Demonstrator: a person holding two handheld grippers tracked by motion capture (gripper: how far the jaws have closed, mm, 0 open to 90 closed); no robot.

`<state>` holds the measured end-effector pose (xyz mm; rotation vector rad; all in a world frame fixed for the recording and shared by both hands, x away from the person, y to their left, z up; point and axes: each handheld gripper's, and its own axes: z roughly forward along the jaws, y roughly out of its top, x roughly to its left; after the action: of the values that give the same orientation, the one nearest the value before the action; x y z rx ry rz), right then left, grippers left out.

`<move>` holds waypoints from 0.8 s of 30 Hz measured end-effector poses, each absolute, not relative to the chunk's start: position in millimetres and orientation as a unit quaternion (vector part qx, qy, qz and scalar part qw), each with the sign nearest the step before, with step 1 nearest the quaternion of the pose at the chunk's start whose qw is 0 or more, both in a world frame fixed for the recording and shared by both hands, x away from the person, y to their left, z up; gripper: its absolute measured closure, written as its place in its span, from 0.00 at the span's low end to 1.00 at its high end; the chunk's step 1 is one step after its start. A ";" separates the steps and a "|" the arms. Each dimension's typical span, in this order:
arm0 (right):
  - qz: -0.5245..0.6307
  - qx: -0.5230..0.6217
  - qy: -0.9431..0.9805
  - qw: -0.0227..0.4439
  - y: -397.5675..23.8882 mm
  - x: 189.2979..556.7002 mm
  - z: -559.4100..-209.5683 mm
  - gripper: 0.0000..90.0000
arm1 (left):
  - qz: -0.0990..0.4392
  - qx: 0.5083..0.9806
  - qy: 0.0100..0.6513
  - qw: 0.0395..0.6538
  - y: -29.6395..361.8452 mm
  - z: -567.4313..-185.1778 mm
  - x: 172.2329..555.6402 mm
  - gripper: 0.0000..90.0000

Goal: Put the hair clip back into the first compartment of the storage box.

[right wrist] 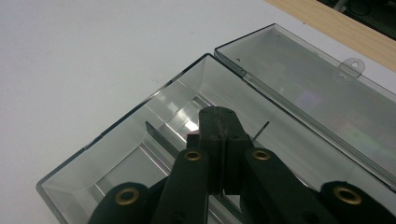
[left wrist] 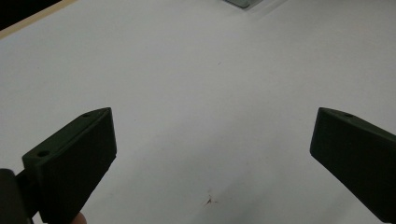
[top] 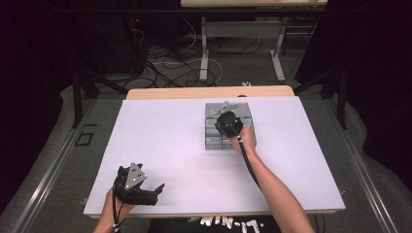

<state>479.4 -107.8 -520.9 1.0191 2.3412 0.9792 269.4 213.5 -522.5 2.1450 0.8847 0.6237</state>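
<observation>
The right tongs (right wrist: pixel 219 140), pressed together, are dipping into the clear compartment box (right wrist: pixel 116 154), probably pinching something small and pinkish, mostly hidden. The box is sitting upper centre of the counter (top: pixel 160 145), lid (right wrist: pixel 317 98) open. The left tongs (left wrist: pixel 212 154), spread, are idling lower left.

You have a clear grey plastic compartment box (top: pixel 228 131) lying open on the white counter (top: pixel 160 145), toward the far right of centre. Its hinged transparent lid (right wrist: pixel 322 93) is folded back flat beside the tray, a small hanging tab at its outer edge. Thin dividers split the tray (right wrist: pixel 121 154) into compartments. A small pinkish piece (right wrist: pixel 192 136) sits inside, too hidden to identify.
</observation>
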 end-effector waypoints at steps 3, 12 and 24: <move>0.352 0.367 0.837 0.204 -106.6 480.6 -523.2 1.00 | 0.245 0.833 0.342 0.361 213.9 -522.3 269.5 0.00; 0.354 0.367 0.837 0.201 -105.3 483.5 -526.1 1.00 | 0.243 0.832 0.344 0.361 213.3 -522.7 269.6 0.00; 0.344 0.371 0.840 0.198 -103.8 486.6 -530.6 1.00 | 0.249 0.833 0.339 0.358 213.8 -522.5 270.1 0.00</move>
<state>486.6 -103.8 -530.6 1.0377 2.3509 0.9615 270.1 213.8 -522.5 2.1500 0.8759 0.6433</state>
